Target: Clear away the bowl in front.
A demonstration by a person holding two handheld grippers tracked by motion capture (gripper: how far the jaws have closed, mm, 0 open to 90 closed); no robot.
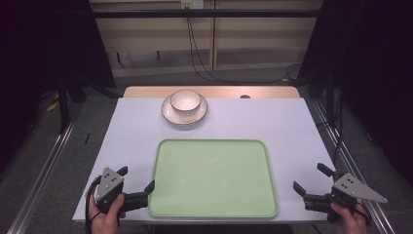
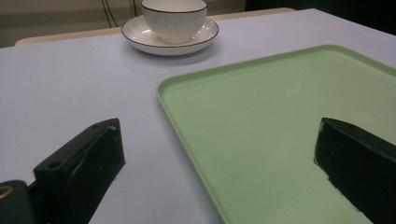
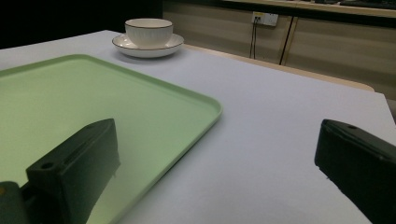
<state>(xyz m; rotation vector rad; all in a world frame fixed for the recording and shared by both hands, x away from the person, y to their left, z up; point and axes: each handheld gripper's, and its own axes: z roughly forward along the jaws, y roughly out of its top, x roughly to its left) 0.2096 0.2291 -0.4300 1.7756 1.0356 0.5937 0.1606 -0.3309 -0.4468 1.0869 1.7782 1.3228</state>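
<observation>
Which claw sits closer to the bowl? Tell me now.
Left. The left claw is at the tray's near left corner, nearer the bowl stacked on the plate. The right claw sits beyond the tray's right edge, farther away.

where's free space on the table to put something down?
The tray is bare across its whole inside. The table is free right of the plate with the bowl, and left of it. Crowded only at the near corners, where the left gripper and right gripper sit by the tray.
</observation>
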